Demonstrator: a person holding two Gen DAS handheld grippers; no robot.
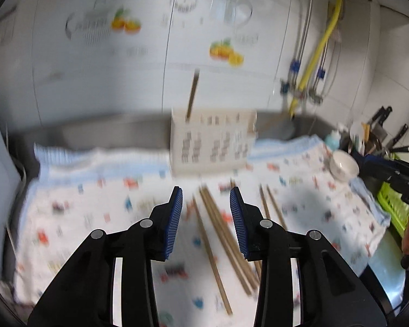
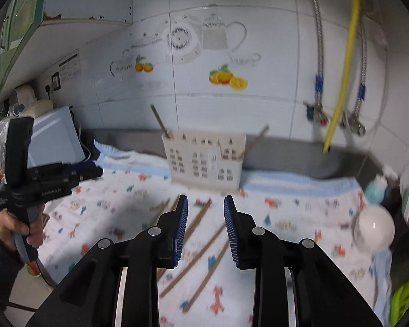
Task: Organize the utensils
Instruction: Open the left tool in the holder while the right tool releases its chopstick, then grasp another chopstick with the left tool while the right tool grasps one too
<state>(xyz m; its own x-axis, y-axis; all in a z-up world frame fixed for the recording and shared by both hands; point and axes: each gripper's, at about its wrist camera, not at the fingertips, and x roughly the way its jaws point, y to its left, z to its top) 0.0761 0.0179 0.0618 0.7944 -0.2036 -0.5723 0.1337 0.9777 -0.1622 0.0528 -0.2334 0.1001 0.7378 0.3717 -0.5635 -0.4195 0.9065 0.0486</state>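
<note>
Several wooden chopsticks lie loose on a patterned white cloth; they also show in the right wrist view. A cream house-shaped utensil holder stands at the back of the cloth with one chopstick upright in it. In the right wrist view the holder has a chopstick at each end. My left gripper is open and empty above the chopsticks. My right gripper is open and empty above them too.
A white bowl sits at the cloth's right edge, near a knife rack and a green basket. A white appliance stands at the left. Pipes and a yellow hose hang on the tiled wall.
</note>
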